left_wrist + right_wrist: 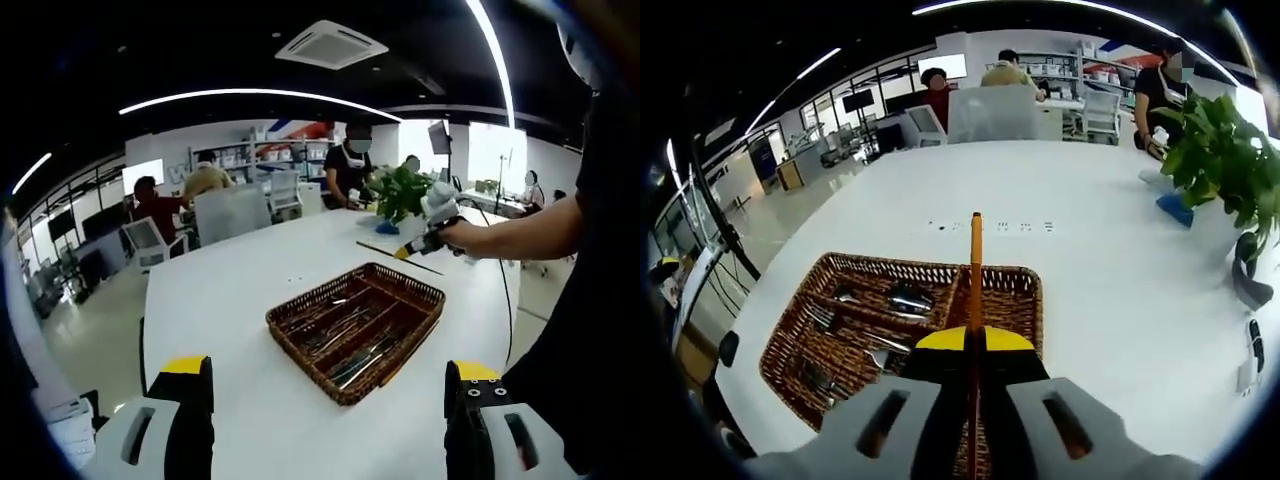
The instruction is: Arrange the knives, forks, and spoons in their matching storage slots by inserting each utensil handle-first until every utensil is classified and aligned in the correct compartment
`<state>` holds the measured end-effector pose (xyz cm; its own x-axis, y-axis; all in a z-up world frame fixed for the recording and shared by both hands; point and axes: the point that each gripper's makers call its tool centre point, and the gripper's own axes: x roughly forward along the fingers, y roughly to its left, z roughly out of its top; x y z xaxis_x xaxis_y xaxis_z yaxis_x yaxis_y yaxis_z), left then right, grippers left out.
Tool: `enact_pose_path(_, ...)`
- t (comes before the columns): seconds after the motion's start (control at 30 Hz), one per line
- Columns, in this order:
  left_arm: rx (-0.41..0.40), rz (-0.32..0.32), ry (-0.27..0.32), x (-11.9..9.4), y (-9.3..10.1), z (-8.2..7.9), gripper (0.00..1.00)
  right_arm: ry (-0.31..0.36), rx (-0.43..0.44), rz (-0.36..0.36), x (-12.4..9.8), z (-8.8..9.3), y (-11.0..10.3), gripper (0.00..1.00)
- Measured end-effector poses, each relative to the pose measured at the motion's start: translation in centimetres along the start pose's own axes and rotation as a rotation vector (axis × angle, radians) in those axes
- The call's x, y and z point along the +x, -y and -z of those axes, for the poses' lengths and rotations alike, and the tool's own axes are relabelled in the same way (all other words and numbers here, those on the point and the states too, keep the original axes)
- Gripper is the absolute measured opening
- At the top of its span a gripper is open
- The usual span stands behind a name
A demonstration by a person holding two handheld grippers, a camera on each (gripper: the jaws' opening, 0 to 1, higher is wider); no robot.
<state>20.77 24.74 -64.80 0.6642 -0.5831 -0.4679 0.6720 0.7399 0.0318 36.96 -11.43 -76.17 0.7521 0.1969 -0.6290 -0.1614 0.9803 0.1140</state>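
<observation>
Your right gripper (974,345) is clamped on a thin orange-handled utensil (976,262), low centre of the right gripper view, pointing over the wicker basket (790,345) on the white tabletop (1120,300). Your left gripper (325,400) hangs with jaws apart, holding nothing. Tilt your wrist and the utensil may strike a divider or land in the wrong slot.

Utensil (976,270): working end hidden between the right tongs (975,345).
Basket (357,327) contents: too small to sort.
</observation>
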Motion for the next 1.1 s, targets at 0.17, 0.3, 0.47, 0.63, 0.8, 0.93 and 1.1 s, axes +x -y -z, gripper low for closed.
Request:
enact_pose_path(0.17,-0.004,-0.006,-0.008,-0.4,-0.2,0.3,1.00,-0.010,-0.019,0.013,0.8,1.3,0.0,0.00)
enact_pose_path(0.3,-0.004,-0.011,-0.017,-0.8,-0.3,0.6,1.00,-0.012,-0.026,0.021,1.4,2.2,0.2,0.00)
enact_pose_path(0.47,-0.005,-0.021,-0.025,-1.3,-0.7,0.8,1.00,-0.019,-0.030,0.023,2.1,3.2,0.1,0.00)
enact_pose_path(0.63,-0.006,-0.031,-0.037,-1.7,-1.0,1.2,1.00,-0.035,-0.035,0.025,2.6,4.3,-0.2,0.00)
enact_pose_path(0.8,-0.004,-0.037,-0.044,-2.1,-0.9,1.3,1.00,-0.055,-0.038,0.026,3.2,5.1,-0.3,0.00)
enact_pose_path(0.93,-0.004,-0.043,-0.048,-2.4,-0.9,1.4,1.00,-0.079,-0.040,0.027,3.8,5.7,-0.3,0.00)
enact_pose_path(1.1,0.003,-0.051,-0.062,-2.9,-0.9,1.9,1.00,-0.110,-0.039,0.031,4.5,6.5,-0.3,0.00)
